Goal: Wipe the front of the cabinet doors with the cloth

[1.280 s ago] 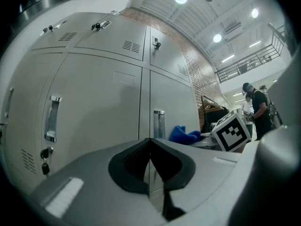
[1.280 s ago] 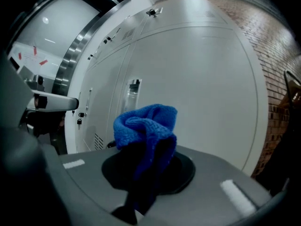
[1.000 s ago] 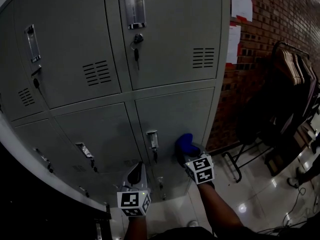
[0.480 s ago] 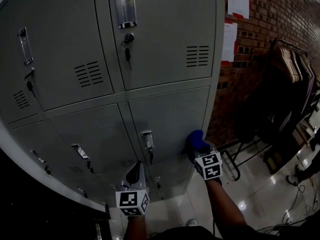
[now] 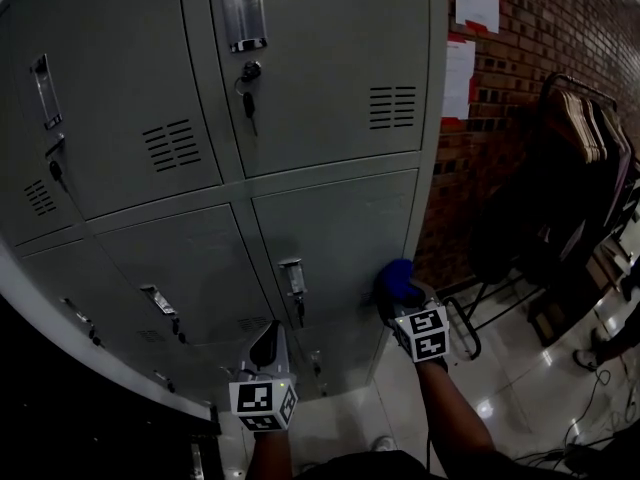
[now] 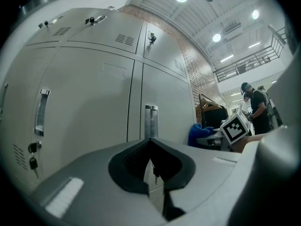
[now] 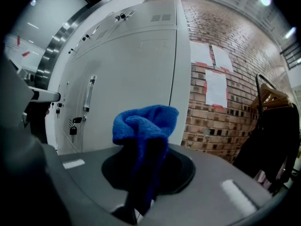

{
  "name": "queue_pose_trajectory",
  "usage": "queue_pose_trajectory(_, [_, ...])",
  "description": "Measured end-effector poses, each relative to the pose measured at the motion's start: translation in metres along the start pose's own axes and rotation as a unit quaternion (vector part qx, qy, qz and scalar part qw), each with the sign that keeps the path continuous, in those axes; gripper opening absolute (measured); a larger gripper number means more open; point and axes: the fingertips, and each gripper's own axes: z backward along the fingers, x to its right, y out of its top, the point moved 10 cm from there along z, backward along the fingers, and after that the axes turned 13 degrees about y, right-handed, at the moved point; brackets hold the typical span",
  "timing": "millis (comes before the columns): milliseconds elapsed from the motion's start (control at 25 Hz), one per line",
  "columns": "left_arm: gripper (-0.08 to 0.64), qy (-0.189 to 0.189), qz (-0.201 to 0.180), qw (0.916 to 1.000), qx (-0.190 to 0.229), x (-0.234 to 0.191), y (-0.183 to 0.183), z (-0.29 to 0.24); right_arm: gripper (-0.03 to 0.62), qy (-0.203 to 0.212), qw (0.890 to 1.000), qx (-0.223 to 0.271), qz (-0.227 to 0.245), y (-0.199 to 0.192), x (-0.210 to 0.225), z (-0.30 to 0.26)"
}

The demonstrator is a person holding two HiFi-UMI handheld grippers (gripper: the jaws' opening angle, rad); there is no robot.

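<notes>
1. Head view, right side first: right gripper [image 5: 403, 306] clamped on the blue cloth [image 5: 396, 280], wad held up at the lower cabinet door [image 5: 340, 223] just ahead of the tips, near that door's right edge. Touching or a hair off, hard to tell. Left of the gripper, a door handle [image 5: 292, 273] with a key [image 5: 298, 311] hanging under it. Out to its right, brick wall [image 5: 520, 78] and a clothes rack [image 5: 590, 133].
2. Same view, left gripper [image 5: 268, 346] — lower than the right one and off to its left, tip aimed at the cabinet.
3. Left gripper view: jaws pressed together, nothing between them. Straight ahead, a vertical handle on the grey door. Off to the right, the cloth at the other gripper's tip.
4. Right gripper view: jaws pinching the cloth — blue wad bulging up past the tips. Grey door dead ahead, brick wall with paper sheets [image 7: 216, 88] to the right.
</notes>
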Motion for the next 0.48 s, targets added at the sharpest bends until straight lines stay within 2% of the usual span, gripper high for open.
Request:
queue_pose_trajectory(200, [0.012, 0.006, -0.001, 1.0, -0.004, -0.003, -0.003, 0.001, 0.054, -0.012, 1.0, -0.024, -0.009, -0.024, 0.003, 0.004])
queue_pose_trajectory(480, [0.012, 0.012, -0.005, 0.9999, -0.006, -0.007, -0.003, 0.003, 0.054, 0.0, 0.998, -0.053, -0.025, -0.044, -0.001, -0.02])
